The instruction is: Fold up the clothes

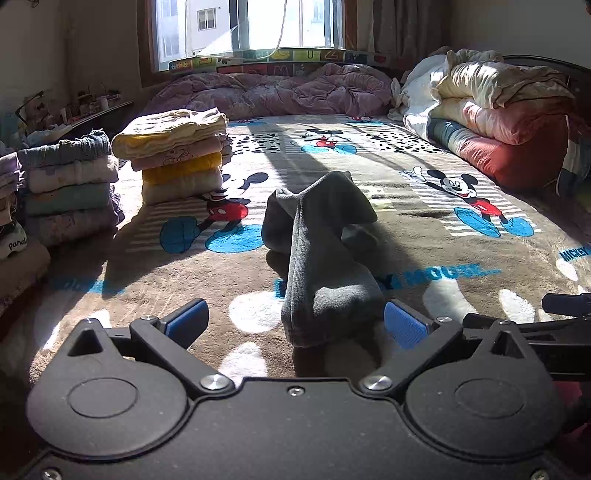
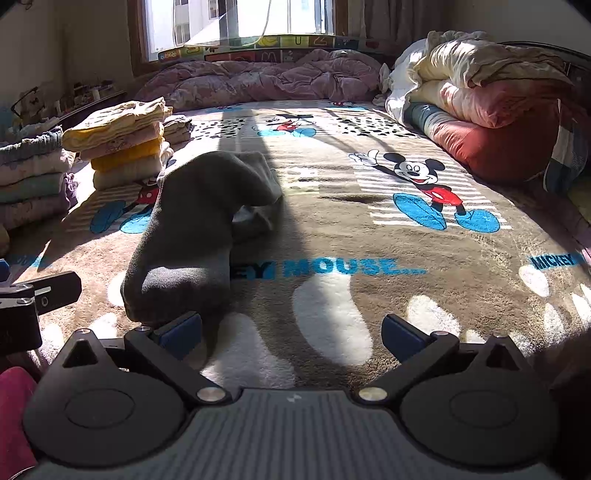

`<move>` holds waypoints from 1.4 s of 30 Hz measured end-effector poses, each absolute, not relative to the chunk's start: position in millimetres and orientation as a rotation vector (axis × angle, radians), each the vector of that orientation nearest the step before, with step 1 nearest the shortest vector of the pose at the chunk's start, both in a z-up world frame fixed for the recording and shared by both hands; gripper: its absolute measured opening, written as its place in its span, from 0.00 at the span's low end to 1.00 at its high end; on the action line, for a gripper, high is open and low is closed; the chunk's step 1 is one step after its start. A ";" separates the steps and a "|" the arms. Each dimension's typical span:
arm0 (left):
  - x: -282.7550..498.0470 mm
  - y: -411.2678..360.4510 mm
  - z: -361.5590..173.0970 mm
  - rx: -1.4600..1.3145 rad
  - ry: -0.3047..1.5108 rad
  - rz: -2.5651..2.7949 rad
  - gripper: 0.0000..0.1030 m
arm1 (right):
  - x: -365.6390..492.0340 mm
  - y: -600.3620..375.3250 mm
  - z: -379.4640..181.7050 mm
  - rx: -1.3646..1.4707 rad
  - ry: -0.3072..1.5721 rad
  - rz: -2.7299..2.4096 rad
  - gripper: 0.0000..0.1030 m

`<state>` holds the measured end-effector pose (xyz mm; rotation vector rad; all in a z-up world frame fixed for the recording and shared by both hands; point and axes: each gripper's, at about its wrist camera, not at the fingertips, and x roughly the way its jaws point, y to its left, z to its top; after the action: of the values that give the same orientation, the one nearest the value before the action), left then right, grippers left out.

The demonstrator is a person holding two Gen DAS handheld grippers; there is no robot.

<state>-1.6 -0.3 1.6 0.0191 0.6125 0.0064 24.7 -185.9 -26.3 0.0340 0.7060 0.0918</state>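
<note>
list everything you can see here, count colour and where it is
grey socks: apparently a pair, dark grey, bunched mid-blanket, near end between the left gripper's fingers
Mickey Mouse blanket: one, brown with blue, red and white print, covering the bed
near folded stack: one, yellow, pink and cream, blanket's left side
far-left folded stack: one, blue-grey, white, green and lilac, left edge
purple quilt: one, rumpled, under the window
rolled bedding: one heap, cream, pink, red and white, right side
window: one, bright, back wall
left gripper: black, blue pads, open
right gripper: black, blue pads, open, to the socks' right
</note>
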 end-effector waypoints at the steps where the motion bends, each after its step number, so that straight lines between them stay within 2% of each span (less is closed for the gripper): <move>1: -2.6 -0.4 2.6 0.021 0.611 0.007 1.00 | 24.5 -185.7 -25.9 0.032 0.706 0.092 0.99; 42: 3.8 -1.0 -3.4 0.035 0.636 0.029 1.00 | 23.0 -184.1 -24.9 0.028 0.705 0.112 0.99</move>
<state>3.8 -1.0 -3.4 0.0350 0.6364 0.0290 23.0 -184.1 -24.9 0.0278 0.7053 0.1125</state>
